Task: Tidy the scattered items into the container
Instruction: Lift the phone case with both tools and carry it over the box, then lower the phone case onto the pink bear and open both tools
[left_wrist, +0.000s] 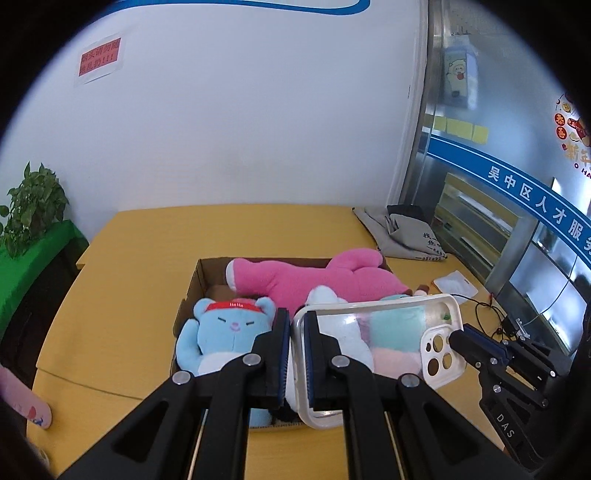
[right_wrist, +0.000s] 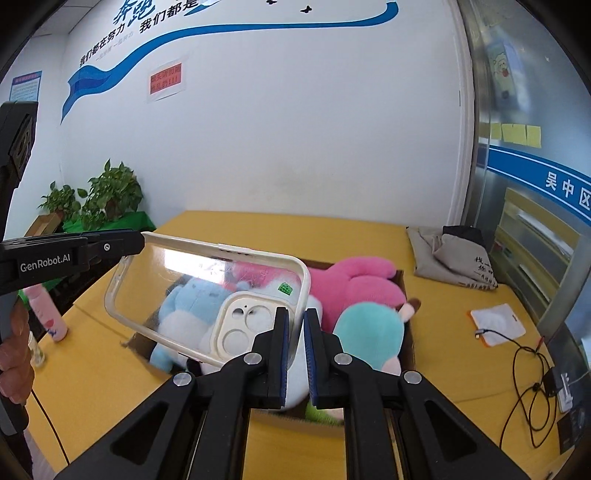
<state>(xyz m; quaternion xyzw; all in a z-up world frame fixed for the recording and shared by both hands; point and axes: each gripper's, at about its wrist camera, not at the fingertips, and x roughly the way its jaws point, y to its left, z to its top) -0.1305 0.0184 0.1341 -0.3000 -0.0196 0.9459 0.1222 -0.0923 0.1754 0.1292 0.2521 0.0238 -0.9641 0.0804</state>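
Above the box (left_wrist: 192, 291), both grippers' fingers (right_wrist: 282, 347) pinching clear phone case (right_wrist: 207, 291), "GenRobot.AI" on left gripper (right_wrist: 142, 242)

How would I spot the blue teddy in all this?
Find the cardboard box on the yellow table. The blue teddy lies at its near-left corner, beside the pink plush. It alone wears a red headband.
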